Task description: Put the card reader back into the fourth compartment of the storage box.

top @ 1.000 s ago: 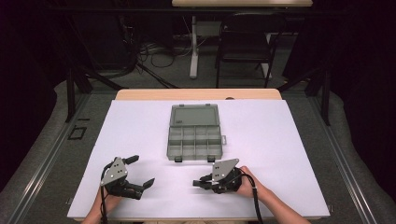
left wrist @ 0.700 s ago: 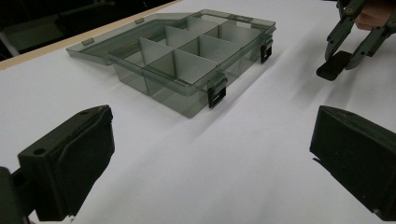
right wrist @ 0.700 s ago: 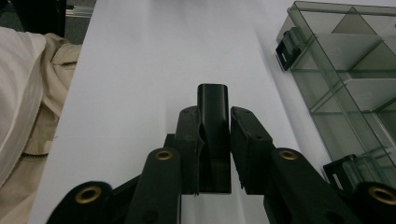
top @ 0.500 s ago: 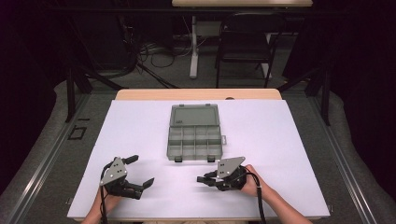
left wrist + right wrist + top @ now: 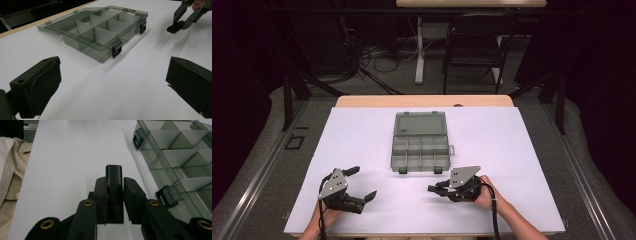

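A clear grey organizer box lies open at the middle of the white table sheet, its lid flat on the far side and its compartments empty. My right gripper lies level near the front edge, pointing left, shut on a small black oblong piece that juts out past its fingertips. That gripper has the box just to its right. My left gripper rests at the front left, open, with nothing between its jaws. From the left gripper the box lies ahead, and the black piece is at the upper right.
Two black latches line the box's near wall. A wooden table edge borders the sheet at the back, with a chair and cables on the floor behind. A beige sleeve is at the left of the right gripper view.
My right gripper has slid a little to the right with the black piece in it. The left gripper and the box have kept still.
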Tool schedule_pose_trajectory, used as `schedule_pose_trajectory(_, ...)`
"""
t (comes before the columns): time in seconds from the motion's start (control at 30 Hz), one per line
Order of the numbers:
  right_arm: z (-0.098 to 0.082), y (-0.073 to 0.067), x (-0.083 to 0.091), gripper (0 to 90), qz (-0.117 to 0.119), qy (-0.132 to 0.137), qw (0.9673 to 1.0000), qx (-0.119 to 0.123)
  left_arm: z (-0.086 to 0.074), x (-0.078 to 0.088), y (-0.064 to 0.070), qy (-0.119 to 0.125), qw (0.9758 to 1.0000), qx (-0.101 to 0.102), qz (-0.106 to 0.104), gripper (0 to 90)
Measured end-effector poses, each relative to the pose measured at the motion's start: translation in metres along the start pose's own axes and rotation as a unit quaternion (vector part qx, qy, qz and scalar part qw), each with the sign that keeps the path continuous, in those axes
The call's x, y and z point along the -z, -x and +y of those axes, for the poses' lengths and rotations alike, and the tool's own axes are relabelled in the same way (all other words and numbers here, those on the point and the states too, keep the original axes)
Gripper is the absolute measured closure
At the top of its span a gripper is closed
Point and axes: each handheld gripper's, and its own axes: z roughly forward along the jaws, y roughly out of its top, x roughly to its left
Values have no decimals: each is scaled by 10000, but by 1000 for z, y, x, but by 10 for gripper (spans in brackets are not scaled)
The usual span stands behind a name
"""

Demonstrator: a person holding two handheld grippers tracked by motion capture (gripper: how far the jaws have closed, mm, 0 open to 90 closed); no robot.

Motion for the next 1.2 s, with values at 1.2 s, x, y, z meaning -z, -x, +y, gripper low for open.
schedule_pose_trajectory(1.2, -7, 16, 33, 733, -666, 57, 9975, -233, 0, 1, 0, 10, 10000, 8, 41, 1)
